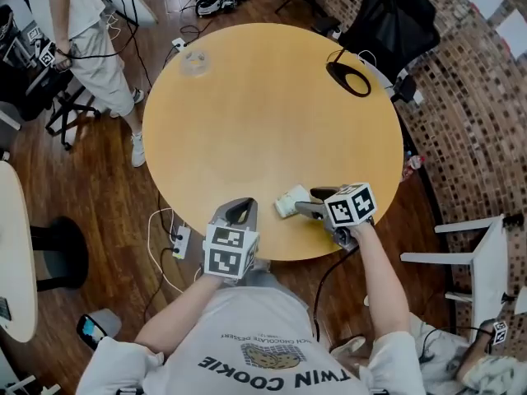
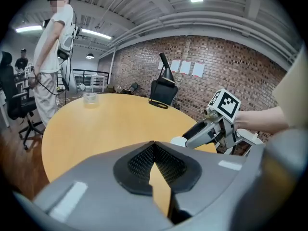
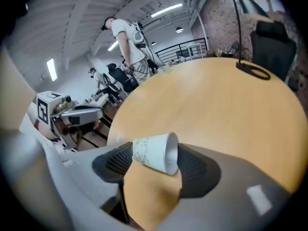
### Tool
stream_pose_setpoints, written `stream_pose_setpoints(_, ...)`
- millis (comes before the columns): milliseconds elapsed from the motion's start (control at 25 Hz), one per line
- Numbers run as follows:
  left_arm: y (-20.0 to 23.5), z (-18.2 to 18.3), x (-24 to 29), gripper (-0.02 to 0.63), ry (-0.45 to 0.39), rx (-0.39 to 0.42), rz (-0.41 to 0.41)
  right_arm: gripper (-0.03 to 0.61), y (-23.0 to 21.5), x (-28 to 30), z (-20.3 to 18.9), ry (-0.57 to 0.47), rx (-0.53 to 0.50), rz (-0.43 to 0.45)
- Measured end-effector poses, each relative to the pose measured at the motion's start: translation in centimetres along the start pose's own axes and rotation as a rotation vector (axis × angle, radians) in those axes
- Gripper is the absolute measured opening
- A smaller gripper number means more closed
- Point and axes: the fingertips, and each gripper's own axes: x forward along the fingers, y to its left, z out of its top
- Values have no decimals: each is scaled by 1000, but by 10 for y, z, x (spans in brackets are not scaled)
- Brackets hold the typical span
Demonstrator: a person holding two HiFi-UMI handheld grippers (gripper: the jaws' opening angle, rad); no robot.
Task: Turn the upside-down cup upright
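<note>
The white paper cup [image 1: 289, 202] is lying on its side between the jaws of the right gripper [image 3: 154, 160], which are clamping it, at the near edge of the round wooden table [image 1: 263, 113]. The left gripper [image 2: 154, 152] is waiting nearby, jaws together, empty.

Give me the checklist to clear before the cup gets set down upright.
1. Grip on the cup: ok. The right tool has both jaws against its sides.
2. Cup upright: not ok. It is held sideways, wide end to one side.
3. Left tool out of the way: ok. It is shut, empty and apart from the cup, at the table's near edge.
4. Landing spot: ok. The table is bare just beyond the cup.
5. Other items clear: ok. The clear round object and black ring sit at the far side.
6. Cup lifted off the table: cannot tell.
</note>
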Motion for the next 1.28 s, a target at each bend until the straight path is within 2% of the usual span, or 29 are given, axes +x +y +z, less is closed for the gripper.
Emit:
stream_pose_setpoints(80,1,2,-1,6,-5,1,6,290,1,2,0,-15,61,71)
stream_pose_setpoints(200,3,5,-2,6,-11,3,15,275,1,4,0,-31,112,120)
stream_pose_setpoints(440,4,1,-1,6,-13,1,22,112,-1,8,-8,-22,175,144)
stream_pose_setpoints(640,0,3,0,6,-14,4,18,64,12,3,-6,-27,215,219)
stream_pose_setpoints(760,-2,4,0,6,-17,7,14,16,21,-3,0,-43,194,245)
stream_pose_setpoints(880,-3,5,0,6,-18,9,9,14,32,-10,5,-27,120,246)
stream_pose_setpoints(1000,-6,6,2,6,-20,13,-1,14,44,-15,8,27,-9,190)
stream_pose_setpoints(1120,-10,5,1,6,-21,17,-10,14,54,-13,6,117,-222,79)
stream_pose_setpoints(1280,-10,5,-1,6,-25,17,-17,14,62,-2,-6,277,-568,-95)
